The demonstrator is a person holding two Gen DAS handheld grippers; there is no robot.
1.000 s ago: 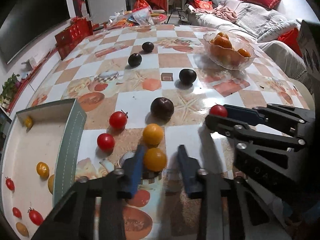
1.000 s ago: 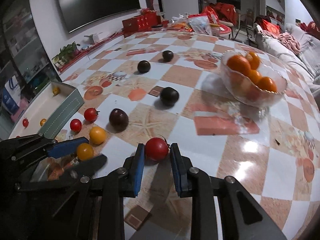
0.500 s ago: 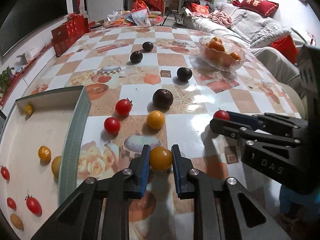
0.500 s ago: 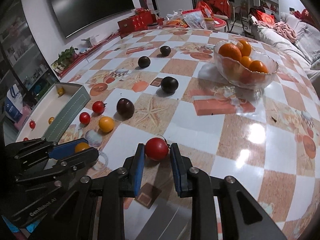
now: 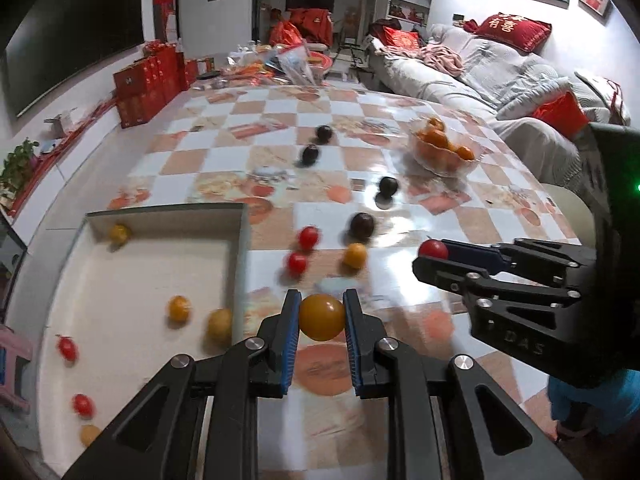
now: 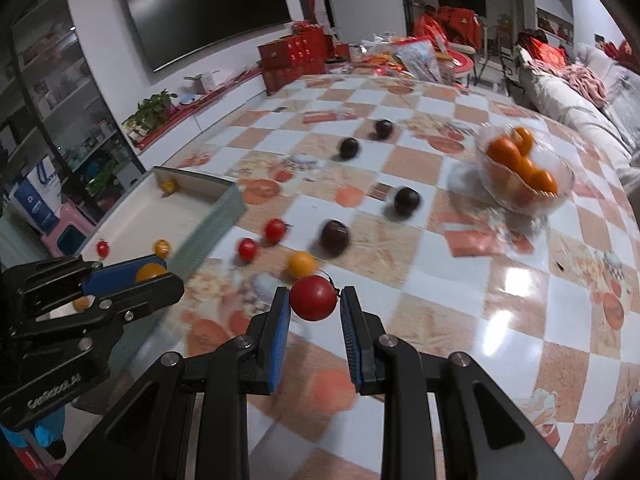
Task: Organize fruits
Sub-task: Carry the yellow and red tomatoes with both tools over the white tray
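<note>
The tray (image 5: 240,264) lies at the table's (image 5: 500,216) left edge, loose fruits beside it, the bowl (image 5: 444,160) far right.

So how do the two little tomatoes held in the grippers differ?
The left gripper holds a yellow tomato; the right gripper holds a red tomato. The red one has a thin stem sticking out; the yellow one shows none. The yellow one hangs nearer the tray than the red one. Both are small, round and pinched between blue pads, clear of the table.

Showing a checked table (image 5: 400,420) in white and terracotta. Holding a yellow tomato (image 5: 322,317) between blue pads (image 5: 291,344); gripping a red tomato (image 6: 313,298). Lying near the cream, grey-green-walled tray (image 5: 242,264): dark plums (image 5: 362,225). Glowing orange: tangerines (image 6: 520,164).
</note>
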